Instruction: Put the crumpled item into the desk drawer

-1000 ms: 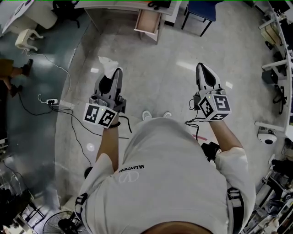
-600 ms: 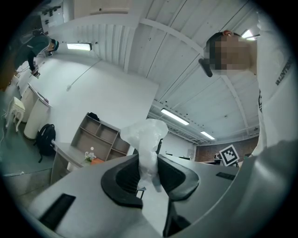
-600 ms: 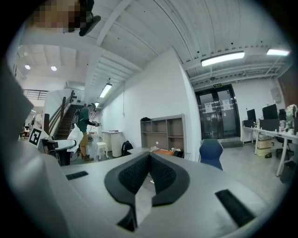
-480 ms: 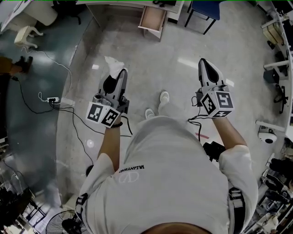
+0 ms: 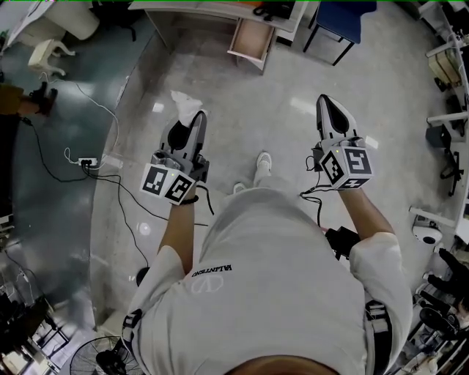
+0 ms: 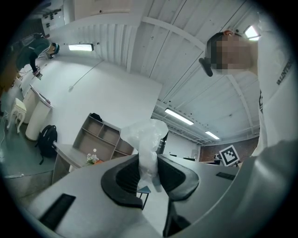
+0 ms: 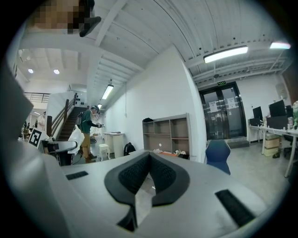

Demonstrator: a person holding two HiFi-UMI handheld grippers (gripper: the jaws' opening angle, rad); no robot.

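Stepped fwd: one shoe [image 5: 263, 161] now out ahead of torso. Desk drawer [image 5: 253, 41] + blue chair [image 5: 338, 17] slid right in head view. Left gripper [image 5: 195, 117] w/ crumpled item [image 5: 185, 102] drifted slightly right.

crumpled item [image 6: 147, 135] — lower end hidden between pads of left gripper [image 6: 148, 162] | desk [image 5: 212, 6] cut by head view's top edge | drawer [image 5: 252, 39] contents too small to tell | blue chair [image 5: 341, 15] — top cut off
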